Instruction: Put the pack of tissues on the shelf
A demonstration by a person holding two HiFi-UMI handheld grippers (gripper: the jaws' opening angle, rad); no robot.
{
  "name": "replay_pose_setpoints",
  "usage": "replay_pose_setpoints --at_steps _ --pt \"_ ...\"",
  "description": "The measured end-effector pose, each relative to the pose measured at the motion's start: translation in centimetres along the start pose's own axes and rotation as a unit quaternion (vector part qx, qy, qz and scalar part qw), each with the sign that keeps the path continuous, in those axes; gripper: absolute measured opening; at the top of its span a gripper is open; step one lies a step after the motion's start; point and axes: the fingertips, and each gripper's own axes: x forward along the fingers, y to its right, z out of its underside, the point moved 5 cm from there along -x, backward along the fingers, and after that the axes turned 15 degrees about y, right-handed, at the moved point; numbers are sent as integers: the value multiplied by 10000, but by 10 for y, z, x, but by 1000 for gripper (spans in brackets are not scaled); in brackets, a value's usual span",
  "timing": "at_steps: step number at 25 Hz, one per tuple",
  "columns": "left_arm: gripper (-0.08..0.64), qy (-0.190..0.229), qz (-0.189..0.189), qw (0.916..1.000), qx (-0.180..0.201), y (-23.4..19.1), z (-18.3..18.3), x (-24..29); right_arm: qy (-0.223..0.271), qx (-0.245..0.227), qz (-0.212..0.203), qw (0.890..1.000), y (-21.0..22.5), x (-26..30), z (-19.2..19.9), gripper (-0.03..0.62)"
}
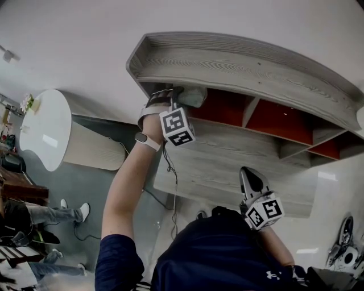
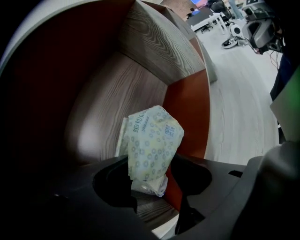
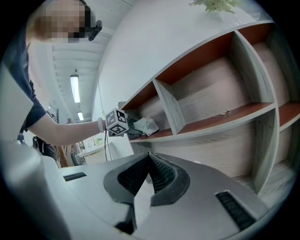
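Left gripper (image 2: 150, 160): jaws apart, pads not pressing. The pack of tissues (image 2: 152, 140) stands between them with its crumpled lower end down in the gap. The jaws are black matte plastic with rounded scooped insides.

The pack is soft plastic wrap, pale green-white with a small ring print and blue lettering, creased and puffed. It sits inside the end compartment of the shelf (image 1: 244, 71), on the grey wood-grain board (image 2: 140, 84). The orange-red panel (image 2: 190, 112) is right beside it. From the right gripper view the pack lies left of the upright divider (image 3: 169, 110), just past the left gripper's marker cube (image 3: 117, 123).

The shelf is curved, in grey-washed wood grain with orange-red inner faces, split into several compartments. A green plant (image 3: 215, 4) sits on its top.

Right gripper (image 3: 149, 157): jaw tips together, nothing held. It is grey with ribbed black pads, low and well apart from the shelf opening.

The person's bare arm (image 1: 128, 182), with a wrist band (image 1: 147, 140), reaches up to the compartment, and a cable (image 1: 170, 170) hangs beside it. A white rounded counter with a ribbed side (image 1: 48, 128) stands off to the left.
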Motion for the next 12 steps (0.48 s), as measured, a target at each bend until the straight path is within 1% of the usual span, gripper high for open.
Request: replay_pose_setpoints --at_steps 3,7,9,12 --pt "281 20 -149 9999 34 0 0 -3 -3 -17 -12 10000 -2 -1 1 11" --pt "350 107 -358 9993 -74 1 -1 -6 8 -28 -61 10000 -8 -2 0 11" --pt "376 114 -444 9989 -68 0 -1 -8 10 -14 -76 10000 -11 -3 1 11" --pt "396 131 -545 9984 -86 -2 1 -13 29 -21 -90 10000 -13 -4 1 11"
